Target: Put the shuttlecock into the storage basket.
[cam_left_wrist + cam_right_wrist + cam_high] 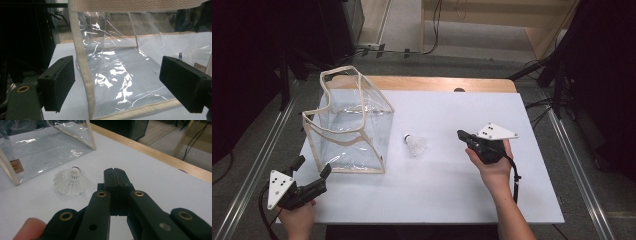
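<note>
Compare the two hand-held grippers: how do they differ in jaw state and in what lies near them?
The left hand-held gripper has its jaws wide open, straddling a trimmed edge of the clear bag; the right hand-held gripper has its jaws pressed together, empty, pointing toward the shuttlecock lying apart from it. Both are black, each held in one hand.

Clear bag [349,125] showing glossy, crinkled plastic, edged in woven cream cloth; shuttlecock [416,145] looking white plastic; desk [452,190] wearing matt white over wood; tool [117,180] appearing matt black.

Black right gripper [115,178] with brass screws, grey three-cornered plate.
</note>
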A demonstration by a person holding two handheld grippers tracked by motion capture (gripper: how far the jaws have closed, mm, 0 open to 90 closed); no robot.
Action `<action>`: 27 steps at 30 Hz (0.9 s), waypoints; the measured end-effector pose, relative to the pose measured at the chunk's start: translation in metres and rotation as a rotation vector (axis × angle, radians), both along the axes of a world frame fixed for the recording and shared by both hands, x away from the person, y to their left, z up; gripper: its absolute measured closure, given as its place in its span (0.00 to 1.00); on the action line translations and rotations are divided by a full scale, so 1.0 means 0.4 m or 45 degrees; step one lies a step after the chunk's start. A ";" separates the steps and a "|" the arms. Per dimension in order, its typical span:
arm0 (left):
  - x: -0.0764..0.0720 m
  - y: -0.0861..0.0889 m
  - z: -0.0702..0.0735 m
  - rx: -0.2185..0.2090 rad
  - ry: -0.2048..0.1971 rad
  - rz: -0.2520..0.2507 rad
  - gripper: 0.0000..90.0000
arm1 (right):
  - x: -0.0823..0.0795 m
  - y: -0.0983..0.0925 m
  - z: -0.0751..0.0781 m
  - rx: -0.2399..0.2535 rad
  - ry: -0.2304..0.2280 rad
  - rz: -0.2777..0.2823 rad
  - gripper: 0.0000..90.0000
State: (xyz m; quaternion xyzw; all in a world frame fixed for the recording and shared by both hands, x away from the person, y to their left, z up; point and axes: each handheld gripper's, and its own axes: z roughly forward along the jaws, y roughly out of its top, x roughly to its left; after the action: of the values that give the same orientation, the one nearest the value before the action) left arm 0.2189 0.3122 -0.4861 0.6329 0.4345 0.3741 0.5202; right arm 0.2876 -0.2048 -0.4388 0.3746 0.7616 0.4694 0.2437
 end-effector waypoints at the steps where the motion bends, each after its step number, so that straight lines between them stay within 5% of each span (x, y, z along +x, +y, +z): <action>1: 0.000 0.000 0.000 0.000 0.001 0.000 0.15 | 0.006 0.006 -0.002 -0.003 0.000 0.013 0.98; 19: 0.000 0.001 0.000 -0.003 -0.001 -0.004 0.15 | 0.116 0.109 -0.075 -0.093 0.152 0.144 0.98; 27: 0.000 0.002 0.000 -0.007 -0.003 -0.006 0.15 | 0.098 0.166 -0.093 -0.055 0.175 0.226 0.98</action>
State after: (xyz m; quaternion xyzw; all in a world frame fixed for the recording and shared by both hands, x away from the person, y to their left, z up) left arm 0.2188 0.3129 -0.4862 0.6320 0.4334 0.3724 0.5235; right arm 0.3267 -0.1386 -0.4759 0.3316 0.8167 0.4457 0.1564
